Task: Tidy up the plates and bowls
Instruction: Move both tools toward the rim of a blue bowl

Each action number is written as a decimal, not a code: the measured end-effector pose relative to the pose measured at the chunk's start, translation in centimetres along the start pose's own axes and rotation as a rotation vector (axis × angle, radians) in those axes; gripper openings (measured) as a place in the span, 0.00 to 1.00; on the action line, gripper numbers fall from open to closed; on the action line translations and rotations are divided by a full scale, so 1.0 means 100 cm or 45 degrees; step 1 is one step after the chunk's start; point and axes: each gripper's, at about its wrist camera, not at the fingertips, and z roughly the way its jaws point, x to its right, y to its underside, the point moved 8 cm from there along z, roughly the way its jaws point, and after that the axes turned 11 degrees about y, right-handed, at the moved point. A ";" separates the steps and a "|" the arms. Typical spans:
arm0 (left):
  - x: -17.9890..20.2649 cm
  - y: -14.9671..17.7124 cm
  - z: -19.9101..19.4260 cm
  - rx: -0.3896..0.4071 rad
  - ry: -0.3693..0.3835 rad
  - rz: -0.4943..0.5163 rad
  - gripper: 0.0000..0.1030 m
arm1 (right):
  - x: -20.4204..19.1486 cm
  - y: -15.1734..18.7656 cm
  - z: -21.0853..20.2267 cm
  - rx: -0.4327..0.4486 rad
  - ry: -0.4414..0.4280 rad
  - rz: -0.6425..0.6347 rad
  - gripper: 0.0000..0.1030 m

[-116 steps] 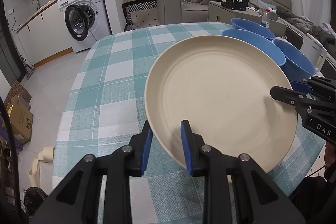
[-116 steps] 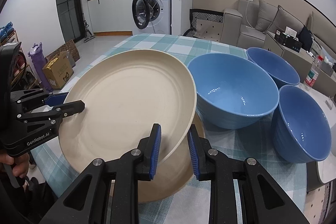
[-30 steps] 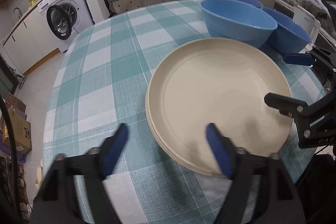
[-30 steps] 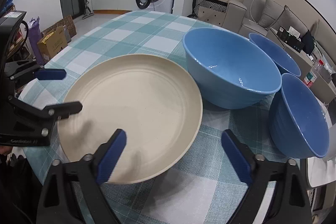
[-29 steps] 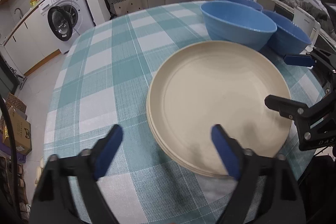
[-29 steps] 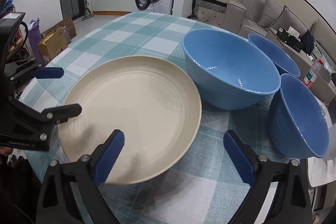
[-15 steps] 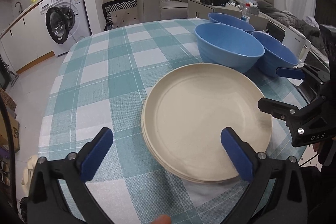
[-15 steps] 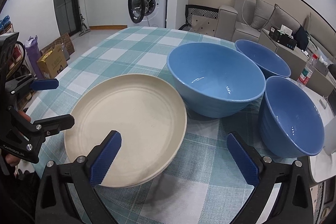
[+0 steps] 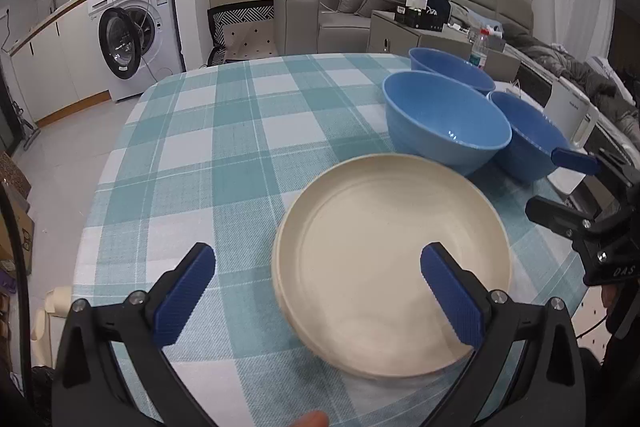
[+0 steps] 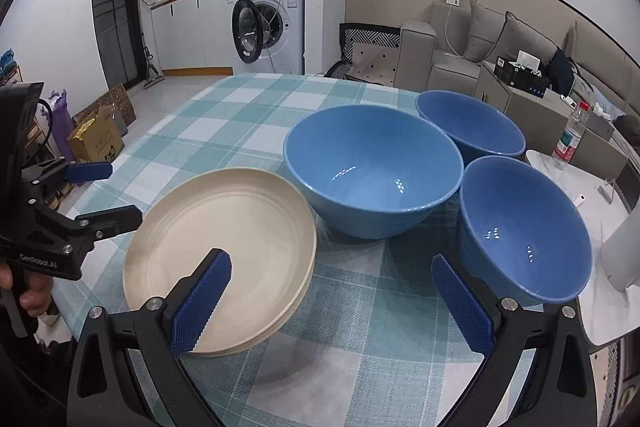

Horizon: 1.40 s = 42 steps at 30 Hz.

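Observation:
A stack of cream plates (image 9: 392, 243) lies flat on the checked tablecloth near the front edge. Three blue bowls stand apart behind and right of it: a large one (image 10: 372, 171), a far one (image 10: 468, 123) and a near one (image 10: 520, 223). My left gripper (image 9: 316, 275) hovers wide open above the plates' near left rim, holding nothing. My right gripper (image 10: 332, 267) is wide open over bare cloth between the cream plates (image 10: 224, 227) and the near bowl. Each gripper shows in the other's view: the right gripper (image 9: 556, 185) and the left gripper (image 10: 116, 193).
A water bottle (image 10: 570, 135) and a white appliance (image 9: 576, 123) stand on a white surface right of the table. Bare tablecloth (image 9: 224, 147) stretches left of and behind the plates. A washing machine (image 9: 132, 39) and a sofa stand beyond; a cardboard box (image 10: 96, 139) sits on the floor.
Earlier both grippers held the top plate tilted; it now lies on the stack. Over the last second both grippers rose and drew back, and the left jaws opened wider.

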 end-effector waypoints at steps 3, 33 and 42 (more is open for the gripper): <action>0.006 -0.011 0.002 0.012 0.015 -0.008 1.00 | 0.009 -0.007 -0.007 0.029 0.002 0.014 0.99; 0.039 -0.125 0.034 0.103 0.072 0.066 1.00 | 0.133 -0.084 -0.028 0.096 0.215 0.160 0.99; 0.050 -0.155 0.066 0.081 0.106 0.079 1.00 | 0.166 -0.096 0.002 0.027 0.215 0.240 0.99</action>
